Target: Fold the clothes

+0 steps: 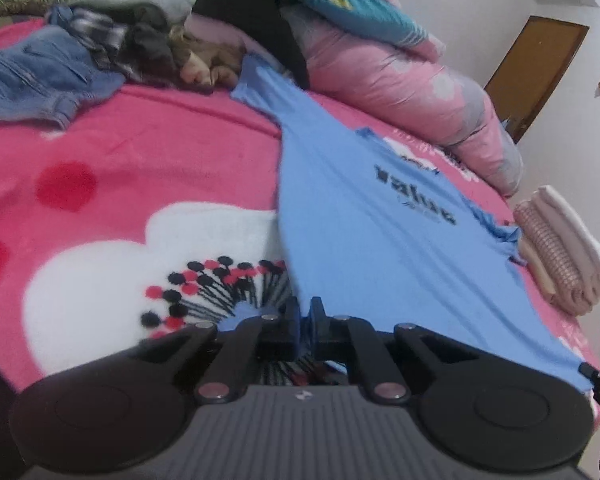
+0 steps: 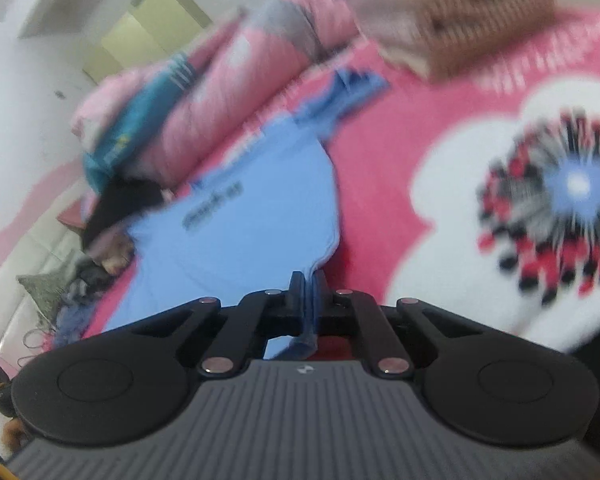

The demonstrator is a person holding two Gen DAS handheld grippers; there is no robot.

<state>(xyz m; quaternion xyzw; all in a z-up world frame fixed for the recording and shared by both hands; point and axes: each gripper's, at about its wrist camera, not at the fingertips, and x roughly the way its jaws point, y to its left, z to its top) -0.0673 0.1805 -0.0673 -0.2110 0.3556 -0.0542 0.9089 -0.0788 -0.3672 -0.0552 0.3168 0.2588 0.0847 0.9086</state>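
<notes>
Here, blue T-shirt (image 1: 360, 216) lies flat on bed's pink floral blanket (image 1: 140, 152), long axis running away from both claws. Left claw (image 1: 305, 312) pinches one near hem corner, right claw (image 2: 309, 286) the other. Black chest lettering faces up; sleeves point outward.

Motion-blurred folded stack (image 2: 452, 20) and blanket flower (image 2: 560, 200); black print on blue shirt (image 2: 236, 216) unreadable.
</notes>
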